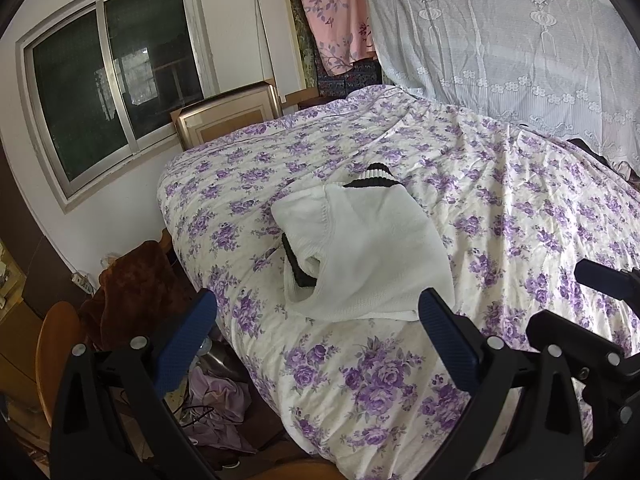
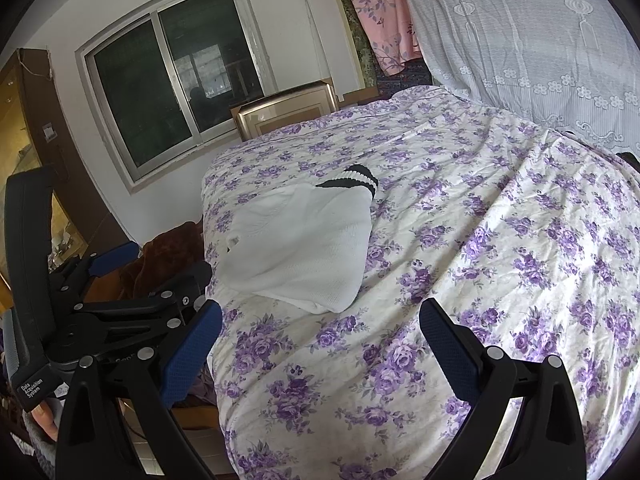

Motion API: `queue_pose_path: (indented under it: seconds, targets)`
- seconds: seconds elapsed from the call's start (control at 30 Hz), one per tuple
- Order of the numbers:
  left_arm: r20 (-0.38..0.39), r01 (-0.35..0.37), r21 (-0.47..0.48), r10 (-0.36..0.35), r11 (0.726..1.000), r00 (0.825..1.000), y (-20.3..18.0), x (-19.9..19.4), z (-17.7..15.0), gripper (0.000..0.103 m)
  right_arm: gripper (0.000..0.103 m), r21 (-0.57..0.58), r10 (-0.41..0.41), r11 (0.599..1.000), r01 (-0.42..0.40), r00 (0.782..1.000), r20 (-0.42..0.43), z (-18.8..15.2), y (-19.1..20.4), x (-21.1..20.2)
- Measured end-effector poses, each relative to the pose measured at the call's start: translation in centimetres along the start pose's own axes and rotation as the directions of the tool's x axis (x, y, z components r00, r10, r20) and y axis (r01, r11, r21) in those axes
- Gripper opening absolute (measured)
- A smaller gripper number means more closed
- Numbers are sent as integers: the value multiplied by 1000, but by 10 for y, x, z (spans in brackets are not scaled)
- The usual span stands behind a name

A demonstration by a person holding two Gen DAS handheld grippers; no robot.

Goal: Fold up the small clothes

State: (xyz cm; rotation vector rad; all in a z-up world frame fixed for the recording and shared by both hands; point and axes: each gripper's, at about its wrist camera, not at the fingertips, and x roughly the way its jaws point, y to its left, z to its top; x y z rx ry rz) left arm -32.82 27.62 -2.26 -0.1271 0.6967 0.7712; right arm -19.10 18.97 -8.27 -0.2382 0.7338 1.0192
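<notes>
A small white knitted top (image 1: 368,248) with black-and-white striped trim (image 1: 374,178) lies partly folded on the bed, near its left edge. It also shows in the right wrist view (image 2: 308,248). My left gripper (image 1: 320,320) is open and empty, just in front of the garment's near hem. My right gripper (image 2: 320,324) is open and empty, a little short of the garment's near corner. The left gripper also shows at the left of the right wrist view (image 2: 152,264), and the right gripper's finger at the right of the left wrist view (image 1: 600,276).
The bed carries a white quilt with purple flowers (image 1: 520,220). A window (image 1: 108,92) is in the far wall. A lace curtain (image 1: 520,40) hangs at the right. A brown cloth (image 1: 132,284) and a wooden chair (image 1: 56,344) stand left of the bed, with clothes on the floor (image 1: 216,404).
</notes>
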Motion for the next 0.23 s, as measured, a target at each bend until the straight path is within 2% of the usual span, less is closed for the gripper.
queue_pose_path:
  seconds: [0.23]
  targets:
    - [-16, 20, -39, -21, 999, 1000, 4, 0, 0, 98, 99, 4, 0, 1000, 0, 1000, 0, -1, 1, 2]
